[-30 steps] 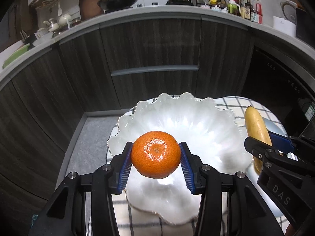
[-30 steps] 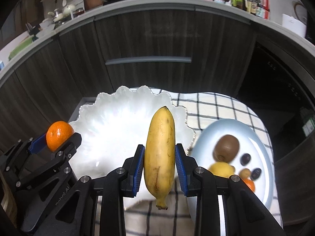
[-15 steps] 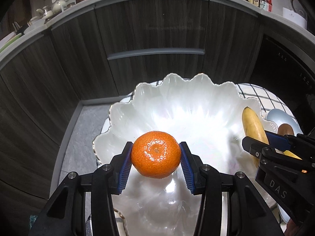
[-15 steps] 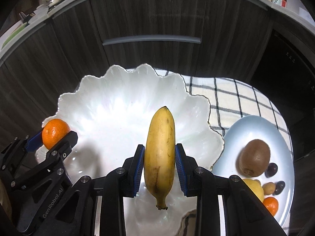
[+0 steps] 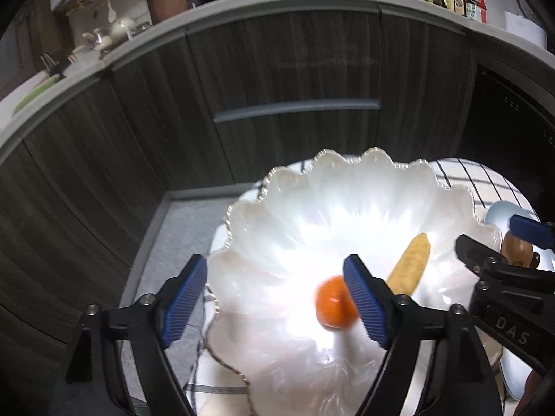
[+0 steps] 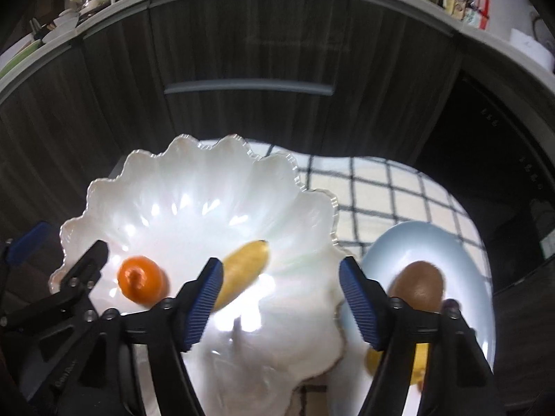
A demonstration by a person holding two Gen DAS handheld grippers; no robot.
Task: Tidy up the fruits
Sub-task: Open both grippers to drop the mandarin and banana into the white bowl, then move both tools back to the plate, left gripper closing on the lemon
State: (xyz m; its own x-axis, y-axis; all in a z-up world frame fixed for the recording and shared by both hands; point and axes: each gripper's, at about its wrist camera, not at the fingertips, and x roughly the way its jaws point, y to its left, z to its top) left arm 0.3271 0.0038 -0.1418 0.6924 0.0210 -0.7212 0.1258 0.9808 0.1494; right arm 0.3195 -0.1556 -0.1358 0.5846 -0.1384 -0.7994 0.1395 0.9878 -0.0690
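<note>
A white scalloped bowl sits on a checked cloth. A tangerine and a yellow banana are inside the bowl, both blurred by motion. My left gripper is open and empty above the bowl, the tangerine by its right finger. My right gripper is open and empty above the bowl's right side, the banana by its left finger.
A pale blue plate at the right holds a brown kiwi and a yellow fruit. Dark cabinet fronts stand close behind. The checked cloth lies under both dishes.
Both grippers have opened. The tangerine and the banana have left the fingers and are now down in the bowl. Both cameras have tilted up slightly.
</note>
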